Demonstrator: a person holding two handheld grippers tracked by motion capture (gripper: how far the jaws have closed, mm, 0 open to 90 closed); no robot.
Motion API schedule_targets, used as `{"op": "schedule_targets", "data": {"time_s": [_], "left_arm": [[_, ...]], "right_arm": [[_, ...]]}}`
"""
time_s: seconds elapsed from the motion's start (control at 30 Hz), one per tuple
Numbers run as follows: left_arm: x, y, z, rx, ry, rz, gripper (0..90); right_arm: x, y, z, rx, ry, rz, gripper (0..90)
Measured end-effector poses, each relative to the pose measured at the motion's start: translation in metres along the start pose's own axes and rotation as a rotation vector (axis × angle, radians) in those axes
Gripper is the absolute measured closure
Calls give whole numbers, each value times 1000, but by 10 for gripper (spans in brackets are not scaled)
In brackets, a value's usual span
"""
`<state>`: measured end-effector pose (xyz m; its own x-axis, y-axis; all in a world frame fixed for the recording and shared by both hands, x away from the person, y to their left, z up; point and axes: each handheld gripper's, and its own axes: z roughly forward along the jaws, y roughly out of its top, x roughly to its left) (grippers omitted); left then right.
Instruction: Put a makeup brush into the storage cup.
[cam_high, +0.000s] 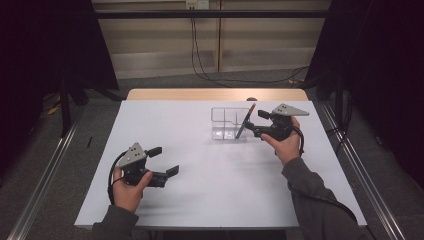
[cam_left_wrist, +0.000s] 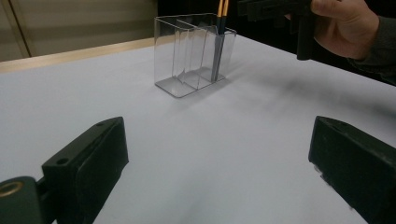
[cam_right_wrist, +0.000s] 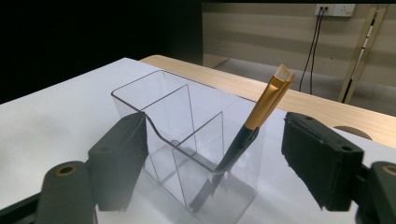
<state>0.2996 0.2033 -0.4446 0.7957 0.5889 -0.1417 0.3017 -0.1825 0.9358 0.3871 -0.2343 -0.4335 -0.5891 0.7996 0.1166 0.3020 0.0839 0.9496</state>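
A clear plastic organiser (cam_high: 225, 124) with several compartments stands on the white table, right of centre. A brush (cam_high: 245, 121) with a black handle and gold ferrule leans in its right-hand compartment, handle down. My right gripper (cam_high: 257, 124) is just right of the organiser with its jaws open. In the right gripper view the brush (cam_right_wrist: 266, 102) and organiser (cam_right_wrist: 173, 116) sit between the jaws of my right gripper (cam_right_wrist: 215, 154), and neither pad touches the brush. My left gripper (cam_high: 166, 160) rests near the front left, open with nothing in it. The left gripper view has its own left gripper (cam_left_wrist: 219, 163), the organiser (cam_left_wrist: 187, 60) and the brush (cam_left_wrist: 220, 28).
The white table top (cam_high: 200, 200) has a wooden strip (cam_high: 215, 94) along its far edge. Metal rails (cam_high: 360, 165) run along both sides, and cables (cam_high: 235, 80) lie on the floor behind. A hand holding the right gripper (cam_left_wrist: 275, 9) is at the upper right of the left gripper view.
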Motion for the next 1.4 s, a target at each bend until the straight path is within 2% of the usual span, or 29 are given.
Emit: {"op": "schedule_targets", "data": {"time_s": [0.03, 0.1, 0.27, 0.3, 0.33, 0.37, 0.43, 0.57, 1.07, 1.4], "left_arm": [[0, 0, 0, 2, 1, 9, 44], [-1, 0, 2, -4, -5, -4, 44], [-1, 1, 4, -3, -16, 2, 44], [-1, 1, 4, -8, -37, 1, 44], [-1, 2, 4, -1, -26, 7, 44], [-1, 1, 5, -8, -39, 4, 44], [-1, 1, 6, -8, -38, 6, 44], [-2, 2, 6, 3, -13, 9, 44], [-2, 3, 8, 4, -15, 8, 44], [-2, 2, 8, 4, -16, 7, 44]], "right_arm": [[0, 0, -1, 5, 3, -6, 211], [0, 0, -2, 0, 8, 2, 193], [1, 0, -6, -8, 16, 3, 156], [1, -1, -7, -6, 29, -2, 138], [1, -1, -8, -5, 34, -3, 126], [1, -1, -9, -3, 47, -12, 116], [2, -1, -12, -5, 64, -13, 102], [4, -1, -15, -4, 80, -29, 102], [9, -7, -26, 2, 101, -51, 100], [11, -11, -34, 14, 111, -49, 100]]}}
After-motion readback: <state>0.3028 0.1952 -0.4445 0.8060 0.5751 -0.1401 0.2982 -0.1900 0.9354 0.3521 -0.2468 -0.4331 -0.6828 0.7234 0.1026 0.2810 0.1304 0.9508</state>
